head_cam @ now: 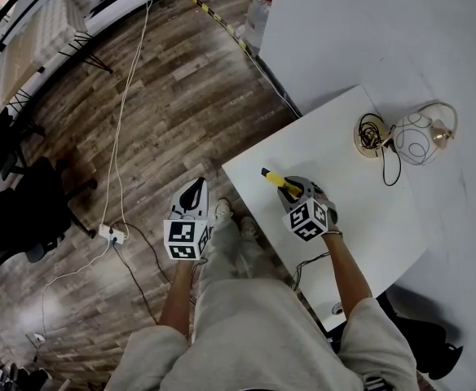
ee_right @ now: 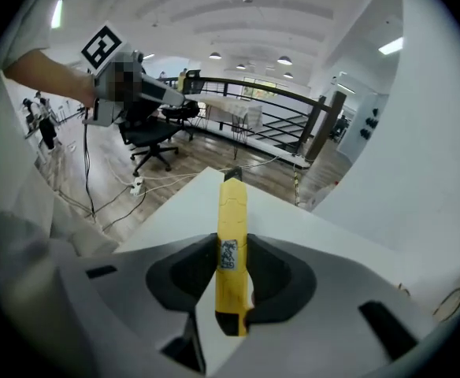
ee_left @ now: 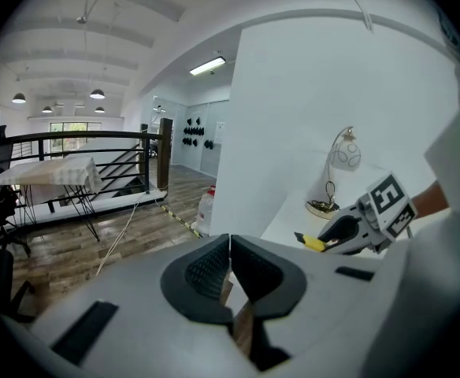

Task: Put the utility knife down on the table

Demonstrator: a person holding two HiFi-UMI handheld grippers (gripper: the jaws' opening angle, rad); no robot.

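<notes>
Nearest, left claw (ee_left: 230, 246): clenched on nothing, held off the surface (head_cam: 344, 202) over the floor, out of the way.
Then right claw (ee_right: 231, 268): grasping the utility knife (ee_right: 231, 227) by its rear, pitched down for laying.
Knife's place: over the surface's left corner; I cannot tell whether it touches.
Hidden: blade tip, too small to read; the lamp (head_cam: 417, 137) stands at the far edge.

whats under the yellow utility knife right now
The white table lies below the utility knife, clamped in the right gripper. The strip of table directly beneath the knife and gripper is covered, so contact cannot be told.

Two claws (head_cam: 193, 190) (head_cam: 293, 192), one utility knife (head_cam: 275, 179), one lamp (head_cam: 414, 138).
</notes>
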